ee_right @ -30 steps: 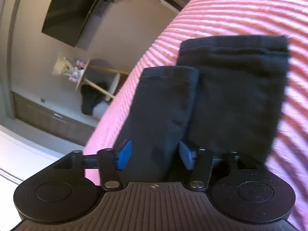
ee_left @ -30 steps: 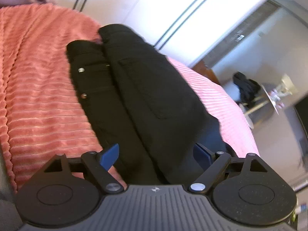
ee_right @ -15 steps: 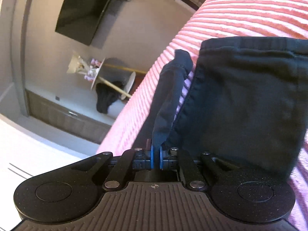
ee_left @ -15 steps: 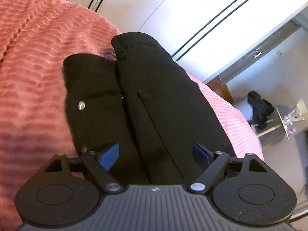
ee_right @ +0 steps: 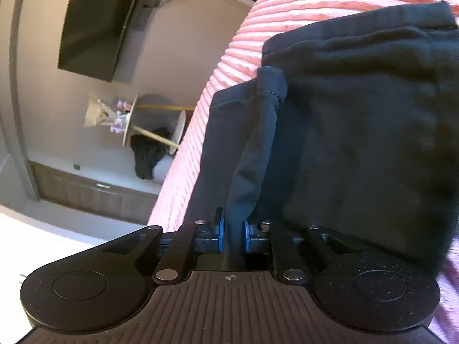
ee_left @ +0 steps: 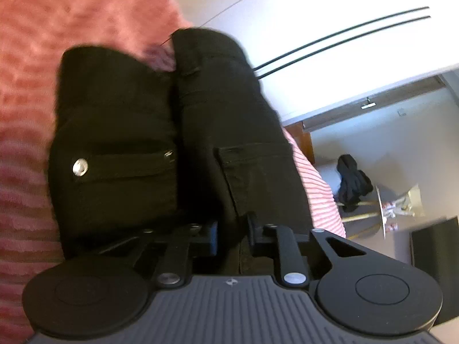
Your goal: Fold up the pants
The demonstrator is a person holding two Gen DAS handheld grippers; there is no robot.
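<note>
Black pants (ee_left: 160,132) lie on a pink ribbed bedspread (ee_left: 25,109), waist end far from me in the left wrist view, with a silver snap on a pocket flap. My left gripper (ee_left: 231,236) is shut on the pants fabric near the hip. In the right wrist view the leg ends (ee_right: 358,132) lie side by side. My right gripper (ee_right: 233,235) is shut on the hem of the left leg (ee_right: 252,154) and holds it lifted off the bedspread (ee_right: 301,3).
The bed edge runs close on the side toward the room. Beyond it stand a small round table (ee_right: 129,120) with a dark garment below it, a wall TV (ee_right: 97,23), and a white wardrobe (ee_left: 330,28).
My left gripper moved forward over the pants and closed on the fabric. My right gripper closed on the leg hem and has lifted it.
</note>
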